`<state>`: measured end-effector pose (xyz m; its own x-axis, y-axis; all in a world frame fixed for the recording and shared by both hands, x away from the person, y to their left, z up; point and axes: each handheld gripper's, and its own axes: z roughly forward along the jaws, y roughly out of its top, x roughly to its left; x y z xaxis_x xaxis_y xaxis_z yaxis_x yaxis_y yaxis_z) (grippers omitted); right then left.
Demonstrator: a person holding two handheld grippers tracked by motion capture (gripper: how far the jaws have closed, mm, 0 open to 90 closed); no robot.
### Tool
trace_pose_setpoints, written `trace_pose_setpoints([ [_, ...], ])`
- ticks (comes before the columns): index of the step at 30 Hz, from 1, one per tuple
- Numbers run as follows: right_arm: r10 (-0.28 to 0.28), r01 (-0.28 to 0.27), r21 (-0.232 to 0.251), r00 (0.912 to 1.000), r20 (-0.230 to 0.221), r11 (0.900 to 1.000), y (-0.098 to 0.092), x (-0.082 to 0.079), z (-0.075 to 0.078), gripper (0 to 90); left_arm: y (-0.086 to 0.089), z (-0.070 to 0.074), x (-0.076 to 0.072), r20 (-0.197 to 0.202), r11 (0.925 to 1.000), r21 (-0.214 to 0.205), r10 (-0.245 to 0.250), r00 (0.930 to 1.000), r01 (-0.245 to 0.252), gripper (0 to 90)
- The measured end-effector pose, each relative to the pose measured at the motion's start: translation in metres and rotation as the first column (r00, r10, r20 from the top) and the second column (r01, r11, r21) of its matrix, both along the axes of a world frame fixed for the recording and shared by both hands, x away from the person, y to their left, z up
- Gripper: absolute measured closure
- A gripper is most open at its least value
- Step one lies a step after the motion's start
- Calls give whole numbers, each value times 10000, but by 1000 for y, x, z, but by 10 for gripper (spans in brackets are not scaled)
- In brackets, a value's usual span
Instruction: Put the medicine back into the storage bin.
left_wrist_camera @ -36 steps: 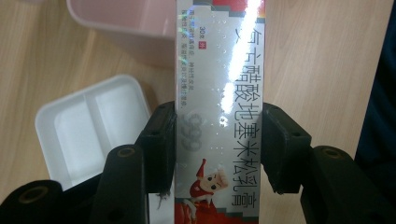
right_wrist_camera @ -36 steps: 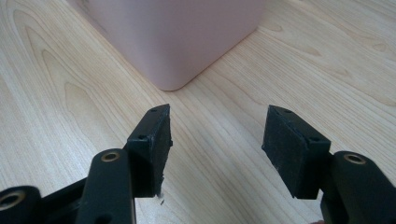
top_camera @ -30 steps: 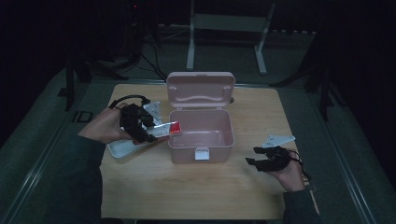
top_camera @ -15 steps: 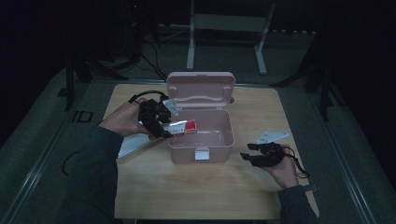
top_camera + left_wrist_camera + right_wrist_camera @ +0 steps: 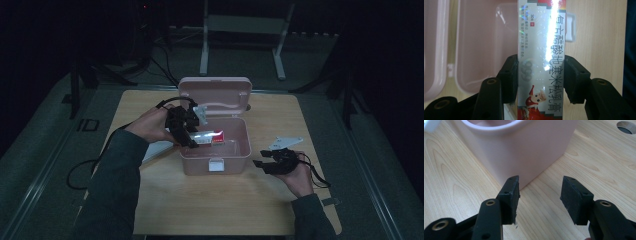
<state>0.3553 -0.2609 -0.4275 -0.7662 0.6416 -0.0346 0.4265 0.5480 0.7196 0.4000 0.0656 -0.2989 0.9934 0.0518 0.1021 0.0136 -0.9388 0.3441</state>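
A pink plastic box (image 5: pixel 240 150) stands open in the middle of the wooden table, its lid (image 5: pixel 215 92) tipped back. My left gripper (image 5: pixel 192 136) is shut on a long silver and red ointment carton (image 5: pixel 209 138) and holds it over the box's left part. In the left gripper view the carton (image 5: pixel 541 57) runs up between the two jaws above the box's inside (image 5: pixel 481 50). My right gripper (image 5: pixel 261 163) rests open to the right of the box, with nothing between its jaws. The right gripper view looks at the box's outer corner (image 5: pixel 529 152).
A flat white object (image 5: pixel 157 150) lies on the table left of the box, partly under the left forearm. The table (image 5: pixel 220 200) has a round hole (image 5: pixel 626 126) near the back. Dark floor, a stand's legs and cables surround the table.
My left gripper has carried the carton rightward from the box's left rim to over its inside. The right gripper has shifted slightly left toward the box.
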Motion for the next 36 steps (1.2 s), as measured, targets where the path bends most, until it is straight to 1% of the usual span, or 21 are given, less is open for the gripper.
trace_pose_setpoints([
  [3,22,-22,-110,10000,-4,9999,0,-1,-1,486,-6,-6,3,-126,10000,25,-12,9999,12,511],
  [5,36,-36,-113,10000,7,9999,0,-1,-1,486,-8,-8,3,-137,10000,-16,-49,9999,49,511],
  [7,15,-15,-81,10000,46,10000,-1,-2,0,485,-14,-12,4,-272,9999,-74,-115,9996,113,511],
  [8,6,-6,-68,10000,40,10000,-1,-2,1,484,-15,-14,4,-340,9999,-21,-136,9993,135,511],
  [9,-5,5,-73,10000,41,10000,-2,-2,1,484,-17,-16,5,-316,9998,-37,-193,9993,192,511],
  [10,-10,10,-81,10000,35,10000,-2,-3,1,484,-18,-18,5,-409,9999,3,-151,9991,152,510],
  [12,6,-6,-78,10000,33,10000,-2,-3,1,483,-22,-21,5,-443,9998,-10,-175,9989,175,510],
  [15,-6,6,-88,10000,-29,10000,-3,-3,-1,482,-25,-24,4,-493,9997,-77,-223,9985,219,510],
  [18,-22,21,-95,10000,-57,10000,-4,-3,-2,480,-28,-29,5,-634,9997,-157,-194,9978,184,510],
  [19,-22,21,-114,10000,-52,9999,-5,-3,-2,480,-29,-30,6,-611,9997,-89,-250,9978,245,509],
  [20,-50,50,-110,10000,-70,9999,-5,-3,-2,480,-30,-32,6,-672,9998,5,-174,9976,174,509],
  [21,-54,54,-75,10000,-79,10000,-6,-3,-2,480,-31,-33,7,-653,9998,83,-164,9977,170,509],
  [28,-95,94,-60,9999,-77,9999,-9,-3,-1,479,-33,-39,9,-855,9997,259,2,9963,20,509],
  [30,-90,90,-67,9999,-94,9999,-9,-4,-2,477,-33,-42,10,-930,9990,438,-63,9956,104,508],
  [32,-88,87,-84,9999,-132,9999,-9,-3,-2,474,-33,-43,10,-1000,9990,430,-113,9949,157,508],
  [33,-80,79,-96,9999,-122,9999,-9,-3,-3,474,-33,-42,10,-1047,9991,350,-198,9943,236,508],
  [36,-104,102,-108,9998,-161,9999,-9,-3,-3,474,-32,-42,10,-1037,9990,352,-224,9944,262,507],
])
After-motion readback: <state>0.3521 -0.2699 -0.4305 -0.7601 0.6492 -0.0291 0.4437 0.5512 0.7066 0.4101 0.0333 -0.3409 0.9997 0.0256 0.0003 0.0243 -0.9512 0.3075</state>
